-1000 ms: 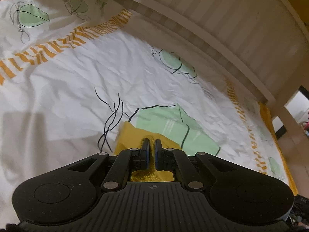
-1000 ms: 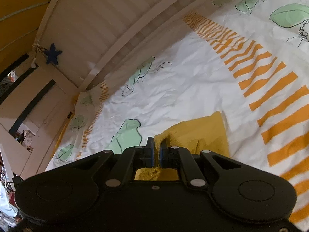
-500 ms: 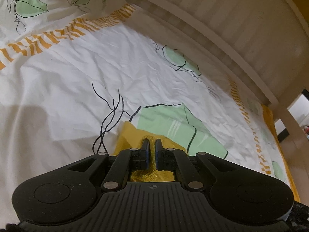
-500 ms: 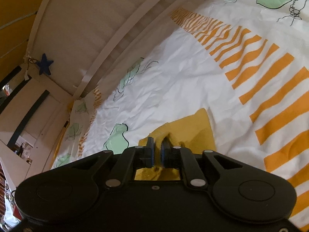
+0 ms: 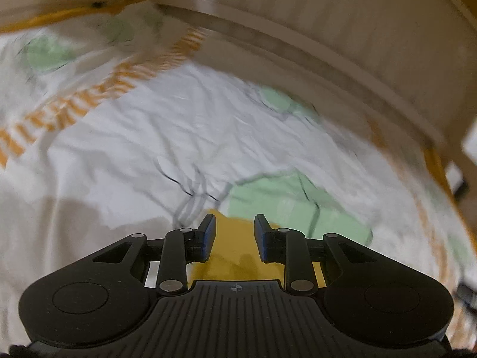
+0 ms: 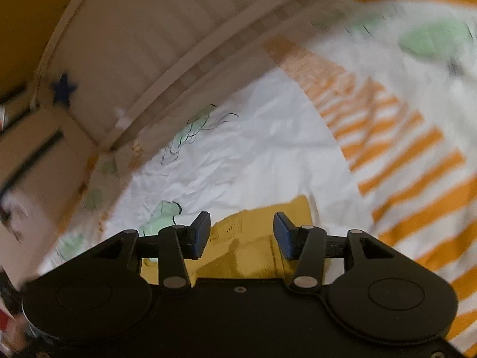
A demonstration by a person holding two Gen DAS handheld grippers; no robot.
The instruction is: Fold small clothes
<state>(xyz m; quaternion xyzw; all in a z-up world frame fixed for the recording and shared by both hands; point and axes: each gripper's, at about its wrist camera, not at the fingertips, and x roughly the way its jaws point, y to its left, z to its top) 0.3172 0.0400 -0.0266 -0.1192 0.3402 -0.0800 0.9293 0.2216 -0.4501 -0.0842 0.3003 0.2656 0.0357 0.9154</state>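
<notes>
A small mustard-yellow garment [image 5: 235,250] lies flat on the white bed sheet [image 5: 149,155], mostly hidden under the gripper bodies. In the left wrist view, my left gripper [image 5: 234,228] is open just above its near part, with cloth showing between the fingers. In the right wrist view, the garment [image 6: 262,223] shows a corner and a fold line. My right gripper [image 6: 241,226] is open over it and holds nothing.
The sheet has green leaf prints [image 5: 286,205] and orange stripes [image 6: 417,173]. A white slatted bed rail [image 5: 328,44] runs along the far side. It also shows in the right wrist view [image 6: 167,59], with a blue star [image 6: 64,89] on it.
Both grippers were shut on the yellow garment; now both have opened and let it go. Both views are blurred by motion and tilt up toward the rail.
</notes>
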